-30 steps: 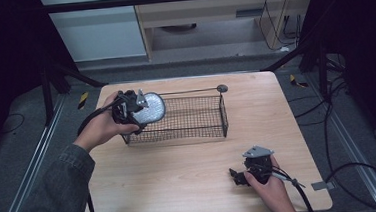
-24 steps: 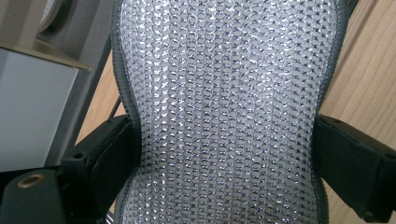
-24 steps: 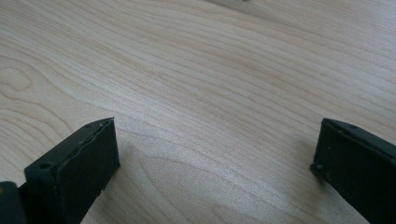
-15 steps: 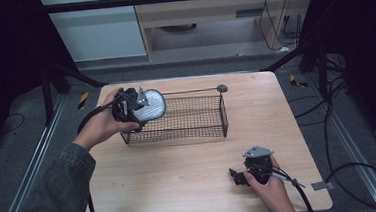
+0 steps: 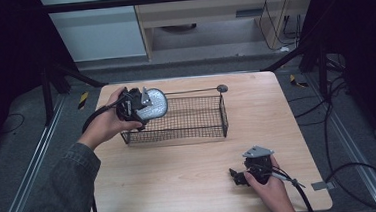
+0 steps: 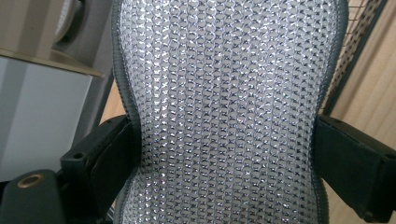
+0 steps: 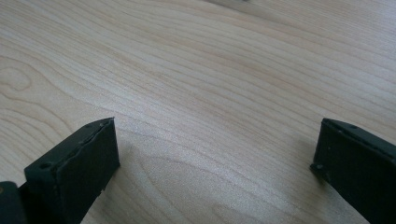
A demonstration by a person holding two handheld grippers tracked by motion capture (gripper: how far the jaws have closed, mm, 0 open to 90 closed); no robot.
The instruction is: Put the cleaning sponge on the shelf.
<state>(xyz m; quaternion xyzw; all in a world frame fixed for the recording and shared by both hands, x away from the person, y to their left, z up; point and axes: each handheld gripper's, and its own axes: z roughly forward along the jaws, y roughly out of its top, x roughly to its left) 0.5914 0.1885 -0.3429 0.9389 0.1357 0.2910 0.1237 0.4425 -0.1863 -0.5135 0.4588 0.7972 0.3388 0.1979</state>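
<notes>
At the far left of the wooden table (image 5: 191, 186), the person's left hand (image 5: 105, 127) holds the left gripper (image 5: 143, 106) over the left end of a black wire basket (image 5: 198, 133). Its jaws are closed on a silvery mesh pad (image 5: 156, 102), a rounded piece with a dark grey edging. In the left gripper view the pad (image 6: 224, 112) runs up between the two black jaws, which press against its narrowed waist from either side; its surface is a glittering weave of small silver loops, and the grey border follows its curved outline. The pad sits above the basket's left rim, tilted, and whether it touches the wire cannot be told from the high view. The basket is rectangular, with fine mesh walls, and stands on the table near its far edge. A thin rod with a small round end (image 5: 222, 88) lies along the far side of the basket, reaching past its right corner. Well apart from all this, near the table's front right, the right hand (image 5: 267, 188) rests the right gripper (image 5: 237, 176) low on the wood. In the right gripper view its jaws stand wide apart with nothing between them, just bare pale grain of the table (image 7: 210, 93) beneath.
</notes>
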